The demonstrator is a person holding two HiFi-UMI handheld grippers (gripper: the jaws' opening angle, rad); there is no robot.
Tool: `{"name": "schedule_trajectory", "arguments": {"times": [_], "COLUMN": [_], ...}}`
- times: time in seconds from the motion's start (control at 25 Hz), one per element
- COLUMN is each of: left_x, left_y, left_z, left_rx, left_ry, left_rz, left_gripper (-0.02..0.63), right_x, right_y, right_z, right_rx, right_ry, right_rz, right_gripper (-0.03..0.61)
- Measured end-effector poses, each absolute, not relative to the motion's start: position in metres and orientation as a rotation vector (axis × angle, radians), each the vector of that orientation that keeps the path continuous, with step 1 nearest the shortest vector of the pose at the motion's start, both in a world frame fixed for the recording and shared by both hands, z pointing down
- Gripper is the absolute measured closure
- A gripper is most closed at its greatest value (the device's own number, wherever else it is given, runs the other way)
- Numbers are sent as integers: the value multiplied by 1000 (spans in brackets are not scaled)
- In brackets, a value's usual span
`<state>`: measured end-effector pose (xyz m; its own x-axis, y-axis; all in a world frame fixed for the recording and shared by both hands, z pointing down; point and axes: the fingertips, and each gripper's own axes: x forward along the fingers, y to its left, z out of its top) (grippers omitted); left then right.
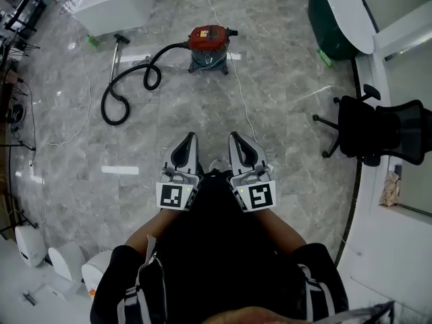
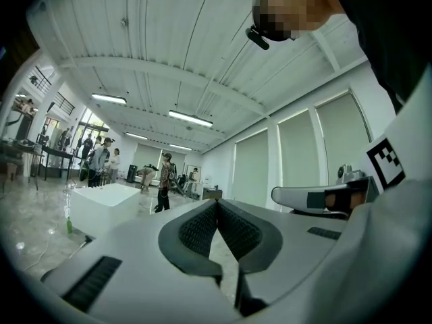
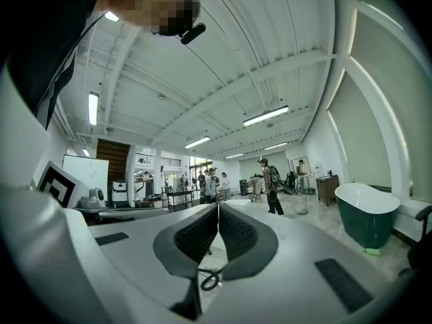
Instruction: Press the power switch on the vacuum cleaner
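With the left tool (image 1: 190, 140) and right tool (image 1: 235, 140) both pressed together, empty and well apart from the vacuum cleaner (image 1: 208, 44), the step in hand was likely the approach, walking close enough to reach its switch.

A dark green oval bathtub with a white rim (image 1: 331, 25) is seen standing on the grey marble floor (image 1: 283, 79). A black mesh swivel office chair (image 1: 374, 130) is set near the bathtub, along the same wall. What may be a crumpled brown paper bag (image 1: 390, 189) lies farther from the bathtub, past that chair. A white rectangular block (image 1: 111, 2) is placed well apart from the bathtub, across the floor. Several standing people (image 3: 270, 184) are seen beyond the bathtub.
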<state>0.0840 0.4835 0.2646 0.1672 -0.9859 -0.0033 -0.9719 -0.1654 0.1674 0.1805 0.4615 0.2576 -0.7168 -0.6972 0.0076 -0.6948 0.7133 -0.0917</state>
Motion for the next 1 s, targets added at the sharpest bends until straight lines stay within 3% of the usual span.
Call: {"name": "schedule_trajectory", "arguments": {"times": [1.0], "left_x": [91], "left_y": [381], "left_z": [255], "left_rx": [2383], "left_ry": [-1904], "left_rz": [-191], "left_gripper": [595], "right_x": [197], "right_y": [369], "right_z": [250], "right_rx": [-1219], "right_ry": [2815], "right_rz": [-126], "right_gripper": [558]}}
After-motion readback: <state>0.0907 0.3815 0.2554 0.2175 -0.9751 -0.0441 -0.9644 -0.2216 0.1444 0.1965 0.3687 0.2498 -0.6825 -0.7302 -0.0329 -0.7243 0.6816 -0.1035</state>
